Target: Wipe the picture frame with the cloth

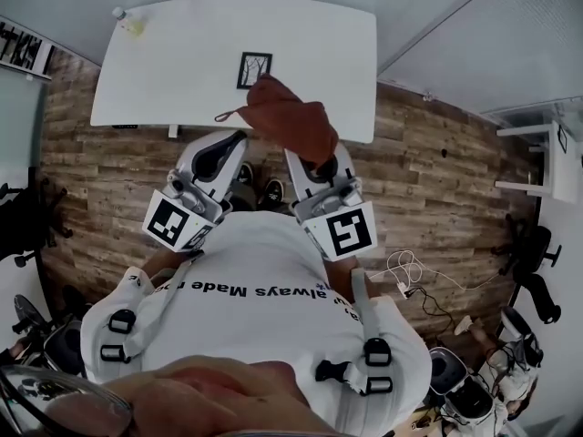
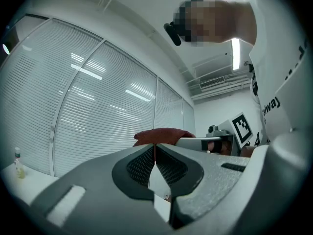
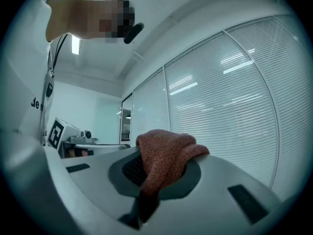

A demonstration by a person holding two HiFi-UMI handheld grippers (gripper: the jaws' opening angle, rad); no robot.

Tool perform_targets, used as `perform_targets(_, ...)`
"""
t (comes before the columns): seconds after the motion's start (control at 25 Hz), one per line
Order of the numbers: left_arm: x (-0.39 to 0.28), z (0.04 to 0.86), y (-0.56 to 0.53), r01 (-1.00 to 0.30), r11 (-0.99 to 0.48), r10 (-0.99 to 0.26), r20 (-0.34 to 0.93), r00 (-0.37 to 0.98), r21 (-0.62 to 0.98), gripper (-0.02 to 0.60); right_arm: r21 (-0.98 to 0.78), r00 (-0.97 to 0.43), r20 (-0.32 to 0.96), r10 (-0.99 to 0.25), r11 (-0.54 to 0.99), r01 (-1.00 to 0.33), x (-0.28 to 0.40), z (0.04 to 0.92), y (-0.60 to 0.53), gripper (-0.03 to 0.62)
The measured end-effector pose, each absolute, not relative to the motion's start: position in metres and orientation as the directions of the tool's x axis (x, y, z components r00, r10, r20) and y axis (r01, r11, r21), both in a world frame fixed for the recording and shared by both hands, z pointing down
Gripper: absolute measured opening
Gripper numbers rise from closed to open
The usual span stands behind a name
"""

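Observation:
A small black picture frame (image 1: pixel 254 70) lies flat near the middle of the white table (image 1: pixel 182 53) in the head view. My right gripper (image 1: pixel 310 157) is shut on a rust-red knitted cloth (image 1: pixel 291 116), which bunches over its jaws (image 3: pixel 164 163) and hangs above the table's near edge, just right of the frame. My left gripper (image 1: pixel 228 146) is shut with nothing in it, its pads (image 2: pixel 142 165) pressed together, held beside the right one in front of the person's chest. Both gripper views point upward at window blinds.
A small bottle (image 1: pixel 127 21) stands at the table's far left corner. Wood flooring (image 1: pixel 437 180) surrounds the table. Cables (image 1: pixel 410 271) and office chairs (image 1: pixel 528 262) lie to the right; another chair (image 1: pixel 27 221) is at the left. The person's feet (image 1: pixel 260 185) stand near the table edge.

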State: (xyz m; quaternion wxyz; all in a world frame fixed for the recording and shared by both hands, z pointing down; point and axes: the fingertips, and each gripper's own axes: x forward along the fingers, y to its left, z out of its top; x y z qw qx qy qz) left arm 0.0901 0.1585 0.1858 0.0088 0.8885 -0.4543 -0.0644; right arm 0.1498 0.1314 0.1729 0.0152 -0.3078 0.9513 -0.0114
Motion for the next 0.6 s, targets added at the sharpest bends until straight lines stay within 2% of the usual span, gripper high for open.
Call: perform_targets(0.6, 0.039, 0.197, 0.087, -0.819, -0.567, -0.824, -0.095, 0.559, 0.093, 0.012, -0.043, -0.824, 0.002, -0.567, 0.823, -0.566, 0.094, 0.185, 0.058, 0.02)
